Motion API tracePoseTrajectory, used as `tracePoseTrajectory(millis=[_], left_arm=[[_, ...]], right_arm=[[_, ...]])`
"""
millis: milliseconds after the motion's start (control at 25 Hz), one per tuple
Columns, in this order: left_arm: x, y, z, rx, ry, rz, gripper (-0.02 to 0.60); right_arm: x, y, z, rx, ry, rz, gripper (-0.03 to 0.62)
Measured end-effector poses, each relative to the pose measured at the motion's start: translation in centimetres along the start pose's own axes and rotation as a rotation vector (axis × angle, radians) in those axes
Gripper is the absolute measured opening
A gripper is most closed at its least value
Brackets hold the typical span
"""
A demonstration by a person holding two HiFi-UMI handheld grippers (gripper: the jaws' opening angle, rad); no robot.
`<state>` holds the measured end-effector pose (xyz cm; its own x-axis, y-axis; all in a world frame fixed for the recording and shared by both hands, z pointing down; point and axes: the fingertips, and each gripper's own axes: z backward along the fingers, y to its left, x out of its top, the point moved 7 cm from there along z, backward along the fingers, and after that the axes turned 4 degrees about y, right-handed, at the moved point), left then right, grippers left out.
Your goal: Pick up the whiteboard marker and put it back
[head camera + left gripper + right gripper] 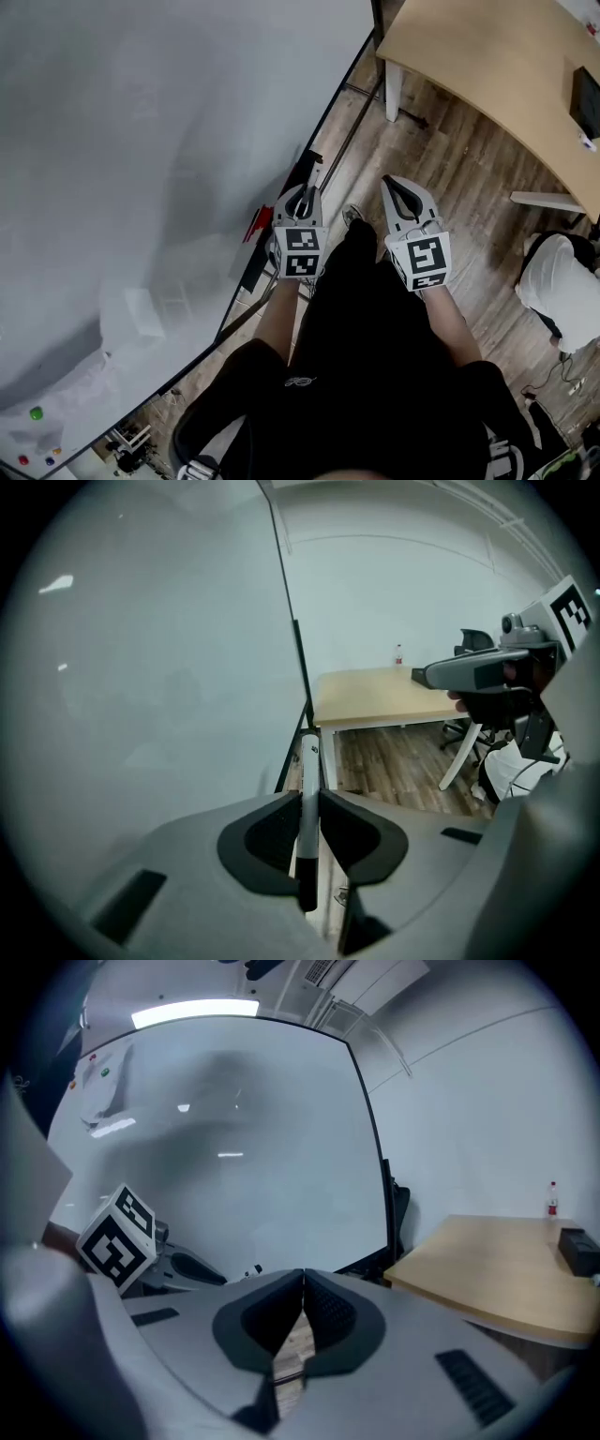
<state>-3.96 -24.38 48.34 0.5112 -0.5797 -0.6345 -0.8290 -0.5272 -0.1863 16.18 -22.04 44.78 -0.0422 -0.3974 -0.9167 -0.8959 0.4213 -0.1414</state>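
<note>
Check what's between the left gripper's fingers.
A whiteboard marker: white barrel, dark end nearest the camera, pinched by the fingers. They hide the barrel's sides at the grip.

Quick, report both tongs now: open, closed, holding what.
Left tongs: closed on the marker.
Right tongs: closed, nothing between them.

Nothing legible is showing. The left white cube with black square patterns (301, 253) and its right twin (427, 260) are displaying coded squares only (no letters); a pale emblem (300, 382) on black shorts (375, 356) is appearing too small to read.
</note>
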Motion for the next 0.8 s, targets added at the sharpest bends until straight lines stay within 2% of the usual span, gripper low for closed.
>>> tracePoseTrajectory(millis=[200,480,800], left_arm=[[-1.5,1.8,-1.7,0.015,0.081,-0.018,0.067],[-3.4,2.4,-3.7,0.039,0.145,-0.076,0.067],[-4.1,2.4,-6.3,0.017,0.185,-0.11,0.069]], right_arm=[[-0.5,1.4,-4.3,0.066,0.042,0.012,0.002],[-2.6,3.8,-7.5,0.134,0.103,-0.008,0.002],[-2.3,2.6,-7.9,0.098,0.112,-0.01,0.003]])
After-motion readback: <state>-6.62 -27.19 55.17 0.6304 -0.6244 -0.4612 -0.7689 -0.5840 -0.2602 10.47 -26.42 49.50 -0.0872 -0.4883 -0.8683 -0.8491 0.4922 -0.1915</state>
